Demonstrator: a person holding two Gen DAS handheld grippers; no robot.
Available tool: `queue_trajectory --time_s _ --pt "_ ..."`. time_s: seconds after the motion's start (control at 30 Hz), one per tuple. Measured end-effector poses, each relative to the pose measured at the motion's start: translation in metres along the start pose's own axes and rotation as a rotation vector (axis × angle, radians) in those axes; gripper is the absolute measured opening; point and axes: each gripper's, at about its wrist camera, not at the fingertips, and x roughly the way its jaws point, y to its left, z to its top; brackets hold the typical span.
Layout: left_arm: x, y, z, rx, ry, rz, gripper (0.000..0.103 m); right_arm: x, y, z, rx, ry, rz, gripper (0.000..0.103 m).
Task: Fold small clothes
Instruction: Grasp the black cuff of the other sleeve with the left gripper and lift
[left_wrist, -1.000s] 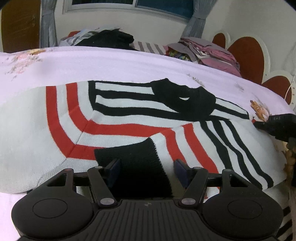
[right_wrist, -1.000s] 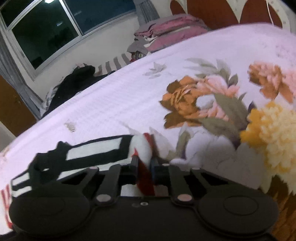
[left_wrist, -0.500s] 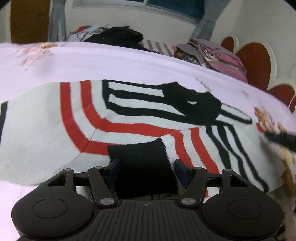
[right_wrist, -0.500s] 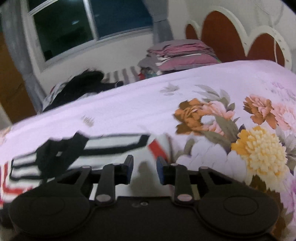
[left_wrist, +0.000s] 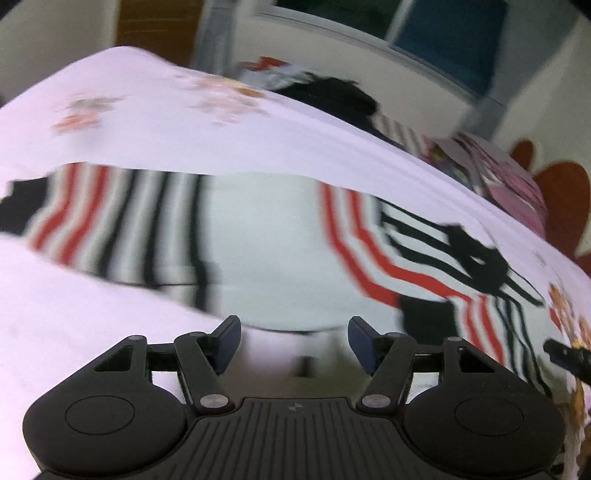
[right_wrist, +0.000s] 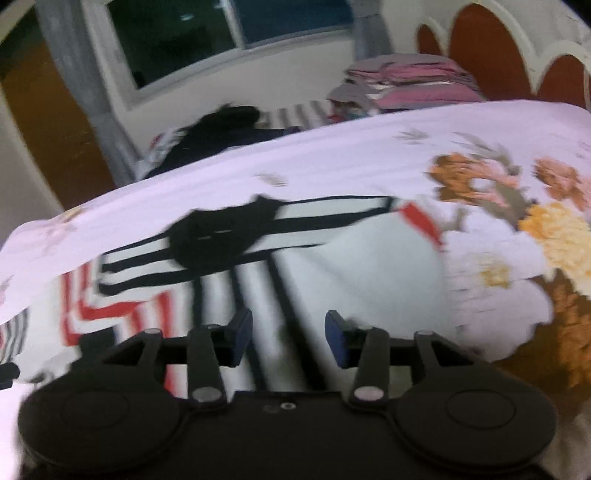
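A white knitted sweater with red and black stripes (left_wrist: 266, 243) lies spread on the pale pink floral bed sheet (left_wrist: 184, 125), one sleeve already laid across its body. The left tool (left_wrist: 294, 341) stands open and empty above the hem. The right tool (right_wrist: 289, 338) has just been opening; nothing sits between its jaws. Next probably comes gripping the far sleeve or hem. No writing is readable.

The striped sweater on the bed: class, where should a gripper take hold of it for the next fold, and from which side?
Probably the unfolded sleeve's black cuff, far left on the striped sweater. It lies flat with a free edge, so the open left gripper could slide in low from outside.
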Motion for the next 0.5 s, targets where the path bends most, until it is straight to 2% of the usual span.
queue_trajectory --time_s 0.07,0.17,0.33,0.5 --pt "-0.007 0.025 0.001 -0.045 -0.010 0.023 0.065 0.002 0.025 -0.006 -0.020 0.006 0.044 0.052" --pt "-0.013 0.060 0.002 -0.112 -0.030 0.060 0.074 0.004 0.059 -0.013 -0.056 0.018 0.094 0.052" --pt "-0.017 0.116 0.006 -0.212 -0.054 0.099 0.075 0.003 0.105 -0.022 -0.131 0.023 0.144 0.052" --pt "-0.010 0.165 0.013 -0.316 -0.083 0.104 0.075 0.003 0.129 -0.028 -0.157 0.031 0.145 0.052"
